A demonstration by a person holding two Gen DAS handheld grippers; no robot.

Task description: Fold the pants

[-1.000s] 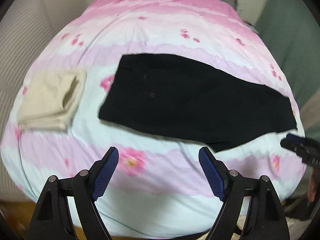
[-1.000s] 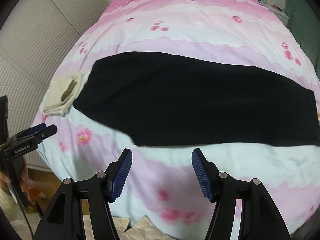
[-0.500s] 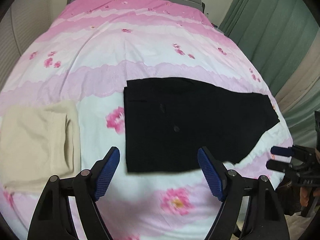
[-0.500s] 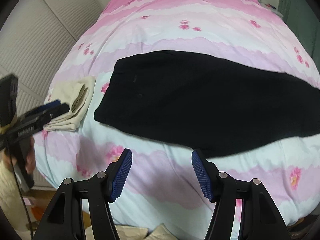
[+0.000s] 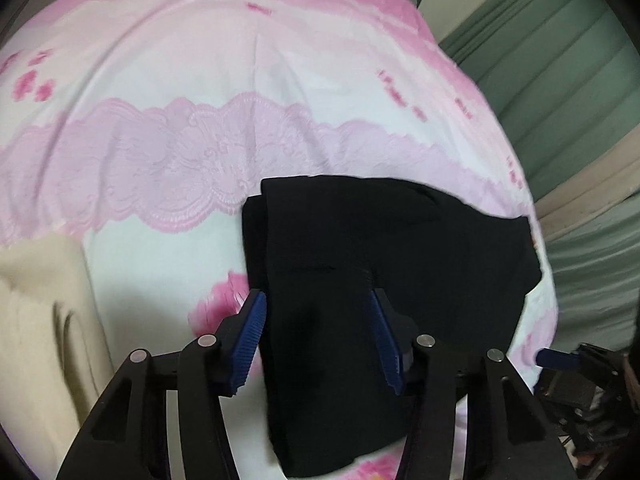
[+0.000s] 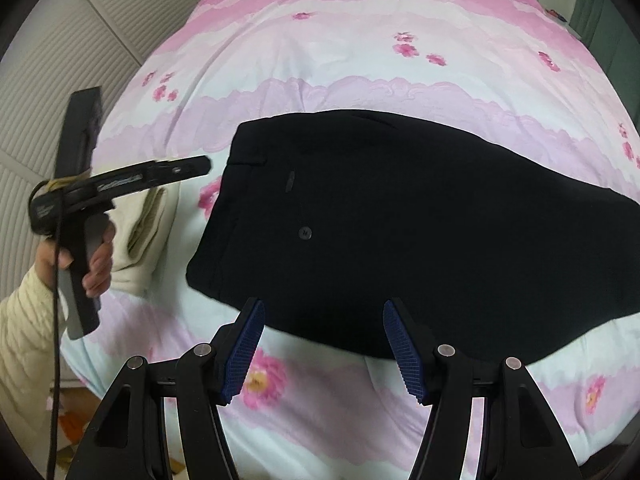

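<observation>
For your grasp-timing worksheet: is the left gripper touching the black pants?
Cannot tell. In the left wrist view the open left gripper straddles the black pants, but blur hides any gap.

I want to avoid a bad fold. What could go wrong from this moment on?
1. The left gripper is open over the waistband end of the black pants; it may pinch only the top layer, or the pink duvet too.
2. The folded beige garment lies close beside the waistband and could be pushed.
3. The right gripper is open near the front edge; uneven lifting may skew the fold.
</observation>
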